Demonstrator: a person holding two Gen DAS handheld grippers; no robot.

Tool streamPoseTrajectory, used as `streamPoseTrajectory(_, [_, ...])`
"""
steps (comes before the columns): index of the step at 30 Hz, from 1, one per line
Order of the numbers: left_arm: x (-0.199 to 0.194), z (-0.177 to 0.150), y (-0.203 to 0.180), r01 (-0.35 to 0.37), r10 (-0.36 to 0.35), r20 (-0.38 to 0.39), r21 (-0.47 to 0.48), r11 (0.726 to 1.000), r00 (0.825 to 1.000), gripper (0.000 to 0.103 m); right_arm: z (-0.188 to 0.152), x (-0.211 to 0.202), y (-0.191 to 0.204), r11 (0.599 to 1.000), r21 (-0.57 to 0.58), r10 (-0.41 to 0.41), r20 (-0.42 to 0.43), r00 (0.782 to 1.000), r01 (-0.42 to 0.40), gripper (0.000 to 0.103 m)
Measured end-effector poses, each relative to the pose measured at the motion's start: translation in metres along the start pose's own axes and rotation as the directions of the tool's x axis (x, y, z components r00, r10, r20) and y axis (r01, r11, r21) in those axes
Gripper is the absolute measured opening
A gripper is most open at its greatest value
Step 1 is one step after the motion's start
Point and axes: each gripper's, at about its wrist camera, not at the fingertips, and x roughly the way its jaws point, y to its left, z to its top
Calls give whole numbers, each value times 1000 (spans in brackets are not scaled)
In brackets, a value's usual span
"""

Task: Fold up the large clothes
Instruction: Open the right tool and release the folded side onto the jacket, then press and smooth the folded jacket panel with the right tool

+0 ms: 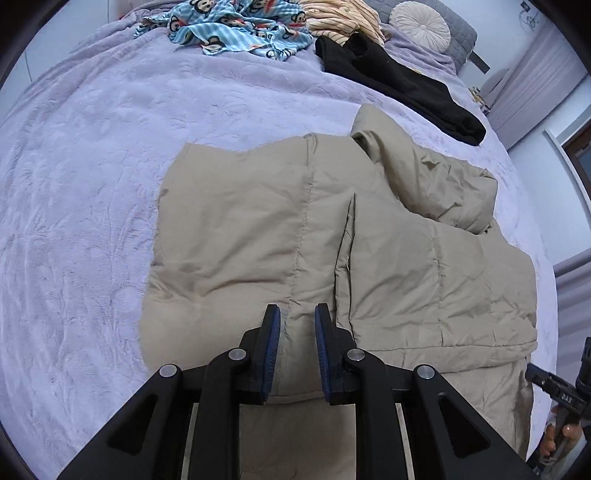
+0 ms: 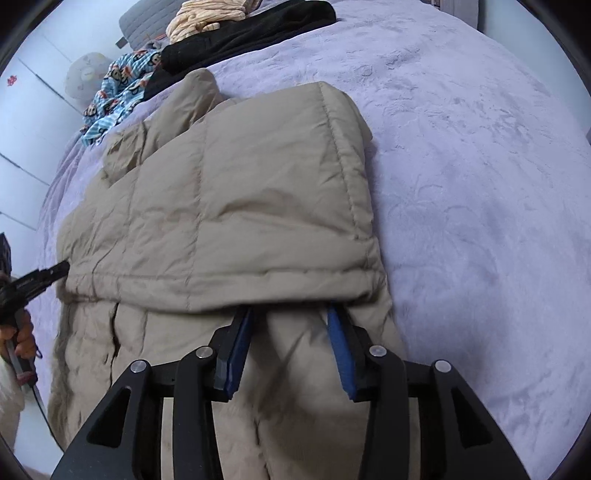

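On my left wrist view the left tongs (image 1: 297, 314) hang over the near part of the coat (image 1: 258, 229), pads slightly apart with only a narrow gap and nothing gripped between them. The coat, tan and quilted, lies partly folded on the bed (image 1: 92, 147), spread across its lilac blanket. Further right in that view its upper part bunches up, and beyond it lie a black garment (image 1: 399, 88), a blue monkey-print cloth (image 1: 236, 29) and a striped cream one (image 1: 340, 18), all well apart from the coat's near edge. At the far right edge I glimpse the other rig with a hand on it.

On my right wrist view the right tongs (image 2: 291, 314) stand apart, their tips tucked under the folded-over edge of the coat (image 2: 240, 192); whether the pads press fabric I cannot tell.
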Motion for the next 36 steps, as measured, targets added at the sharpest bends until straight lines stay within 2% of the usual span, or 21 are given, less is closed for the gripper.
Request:
streamPoseTrajectory(1, [-4,2,-1,2,-2,7,7,1000,1000,21,-7,-8,2,999,-8,36,-17,999,-36,47])
streamPoseTrajectory(2, [-7,5,-7,8,-8,14,15,1000,1000,21,-14,-15,2,994,10,105,-38,994,-105,47])
streamPoseTrajectory(4, [-11,12,-21,31,-33,37,43,999,999,21,-15,-28,-2,973,63,223,-33,974,-221,45])
streamPoseTrajectory(7, [-8,22,-46,51,-57,58,94,994,997,21,8,-42,-5,975,75,205,67,976,-210,24])
streamPoseTrajectory(11, [33,29,-68,-17,10,56,120,993,998,21,62,-25,-3,971,101,197,164,967,-216,21])
streamPoseTrajectory(13, [57,27,-70,-40,35,44,123,992,998,21,81,-7,6,985,68,145,171,975,-158,21])
streamPoseTrajectory(15, [70,24,-73,-25,18,54,136,990,998,21,92,22,5,998,53,21,149,989,-29,20])
streamPoseTrajectory(16, [74,23,-76,-24,15,58,148,989,998,21,93,34,0,998,64,-3,141,990,-6,13])
streamPoseTrajectory(18, [80,21,-82,-21,11,59,170,985,998,21,92,51,-22,996,94,-6,141,990,-7,3])
streamPoseTrajectory(20, [81,21,-84,-25,15,58,183,983,998,21,89,57,-41,990,133,16,156,988,-37,0])
streamPoseTrajectory(22, [74,22,-81,-30,22,48,180,983,999,21,87,54,-51,982,178,34,157,987,-62,0])
streamPoseTrajectory(24, [63,21,-79,-56,49,47,177,983,998,21,86,46,-51,982,186,1,151,989,-30,0])
streamPoseTrajectory(26, [47,16,-76,-72,62,62,186,980,996,21,79,31,-43,988,154,-37,150,988,14,4])
streamPoseTrajectory(30, [25,-1,-68,-32,22,52,195,980,998,21,56,6,-22,995,52,-87,179,980,79,4])
streamPoseTrajectory(33, [30,-17,-68,-49,46,20,214,976,999,21,34,-4,-11,995,14,-105,191,976,104,4])
streamPoseTrajectory(36, [37,-28,-63,-50,50,4,188,981,999,21,21,-3,-5,992,-9,-123,177,977,126,4])
